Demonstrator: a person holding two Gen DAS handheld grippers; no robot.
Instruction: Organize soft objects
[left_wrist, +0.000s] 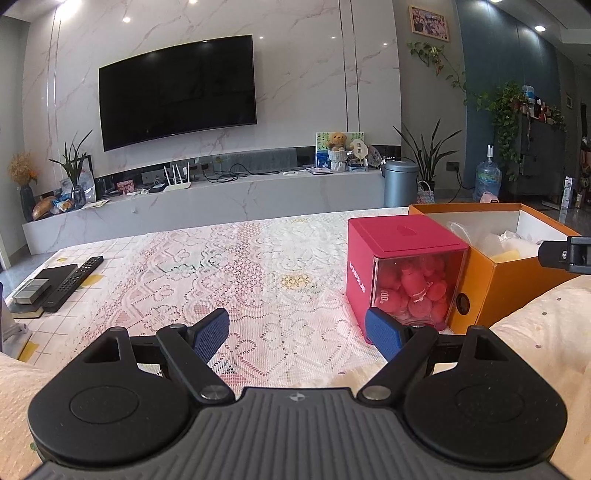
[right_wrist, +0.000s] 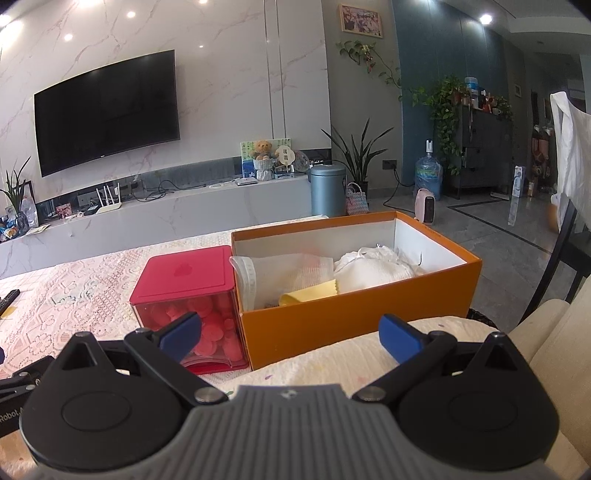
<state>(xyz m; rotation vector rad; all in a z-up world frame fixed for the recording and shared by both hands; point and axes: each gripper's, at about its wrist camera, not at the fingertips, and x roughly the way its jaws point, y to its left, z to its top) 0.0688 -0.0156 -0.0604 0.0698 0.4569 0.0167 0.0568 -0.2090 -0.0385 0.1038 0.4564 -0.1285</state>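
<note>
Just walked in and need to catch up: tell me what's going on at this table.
A person holds a gripper in each hand over a lace-covered table. The left gripper and right gripper are both open and hold nothing. Ahead sit a red box with pink pieces behind its clear front and, touching it, an open orange box with white cloths and a yellow cloth inside. Nothing is being handled right now.

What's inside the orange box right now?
The orange box holds a white crumpled cloth, a clear bag with white and pink fabric, and a yellow cloth. Its near wall hides whatever lies beneath them.
</note>
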